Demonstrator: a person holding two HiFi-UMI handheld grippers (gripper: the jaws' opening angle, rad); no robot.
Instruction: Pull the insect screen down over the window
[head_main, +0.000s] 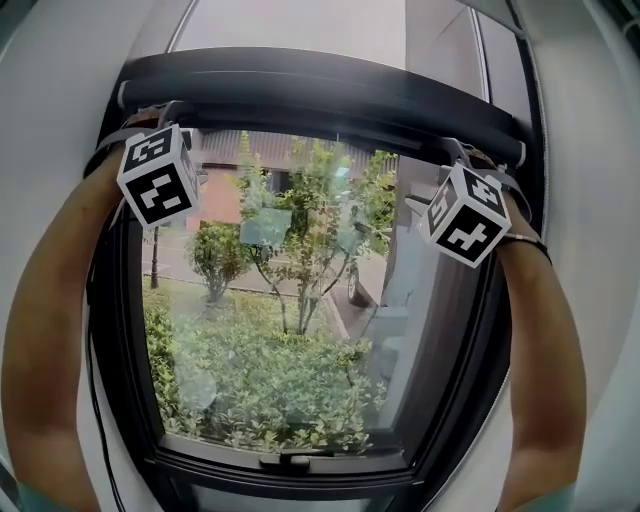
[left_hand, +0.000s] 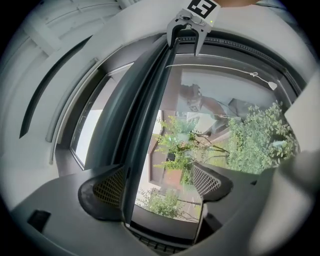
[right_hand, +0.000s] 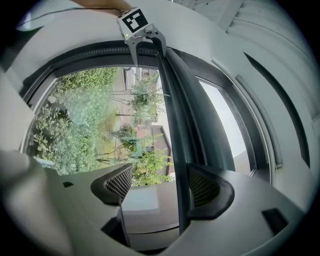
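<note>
Two bare forearms (head_main: 45, 330) are raised at either side of the head view, each topped by a marker cube (head_main: 158, 180). The left gripper (left_hand: 160, 186) is held at the left end of the bar of the insect screen (head_main: 320, 95), and the right gripper (right_hand: 161, 186) at its right end. In the left gripper view the jaws are seen apart. The bar runs between them, close against one mesh pad (left_hand: 111, 187), while the other pad is set clear of it, with garden showing in the gap. The right gripper's jaws are likewise seen apart in its own view, the bar passing close by one pad and the other left free. The bar is set across the top of the window, above the pane (head_main: 300, 300) and within the dark window frame (head_main: 122, 330). A handle (head_main: 285, 462) is fixed at the frame's bottom edge. Beyond the glass, shrubs (head_main: 270, 385), a small tree (head_main: 310, 215) and a brick building (head_main: 225, 198) are seen.
</note>
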